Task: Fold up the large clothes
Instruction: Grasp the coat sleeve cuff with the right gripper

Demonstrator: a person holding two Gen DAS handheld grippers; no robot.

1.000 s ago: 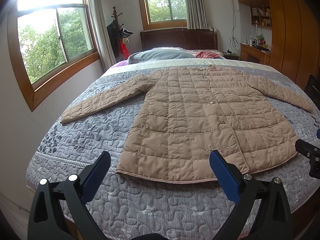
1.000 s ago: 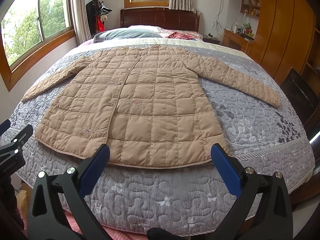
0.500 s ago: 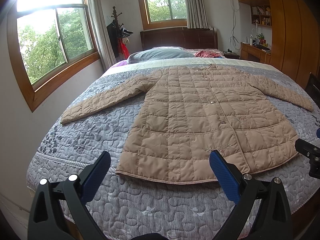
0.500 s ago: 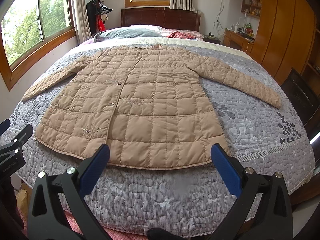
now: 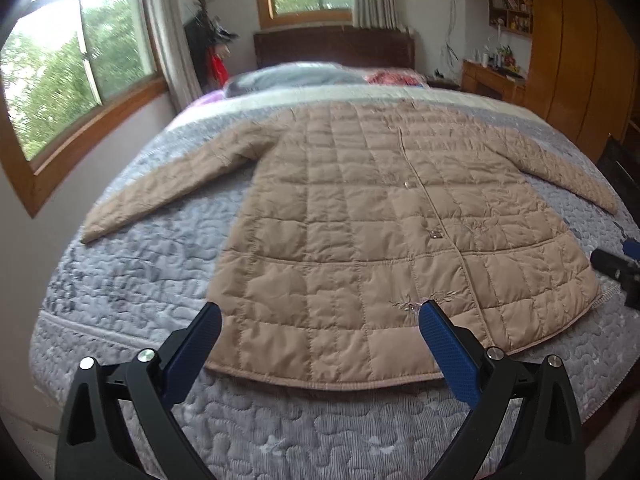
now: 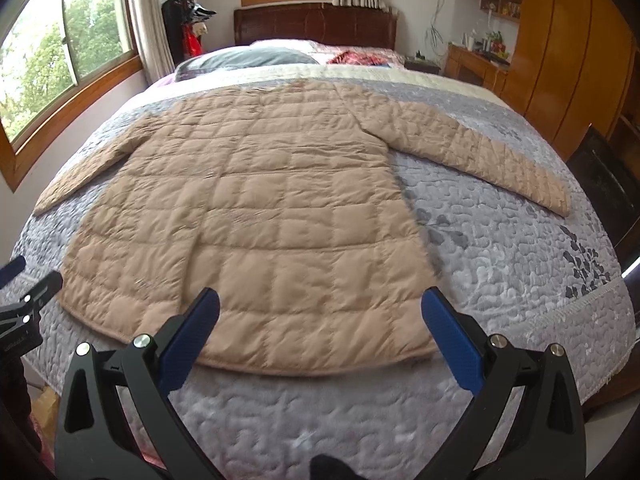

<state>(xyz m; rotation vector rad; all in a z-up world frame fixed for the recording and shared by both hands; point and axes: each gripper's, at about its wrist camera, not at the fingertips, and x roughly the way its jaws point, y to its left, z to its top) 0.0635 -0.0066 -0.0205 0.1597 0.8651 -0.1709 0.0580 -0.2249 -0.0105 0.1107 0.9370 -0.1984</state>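
A tan quilted long coat [image 5: 360,220] lies flat and face up on the bed, sleeves spread out to both sides, hem toward me. It also shows in the right wrist view [image 6: 260,216]. My left gripper [image 5: 320,320] is open and empty, hovering above the left half of the hem. My right gripper [image 6: 320,308] is open and empty above the right half of the hem. Each gripper shows at the edge of the other's view: the right one [image 5: 616,268], the left one [image 6: 24,304].
The bed has a grey quilted cover [image 5: 132,264] and pillows [image 5: 292,76] by a dark headboard. Windows [image 5: 80,76] line the left wall. A wooden wardrobe [image 5: 580,52] and desk stand at the right. A dark chair [image 6: 600,176] stands by the bed's right side.
Both grippers have moved forward and closer to the coat, so the hem now lies between the fingers in each view. Both stay open.
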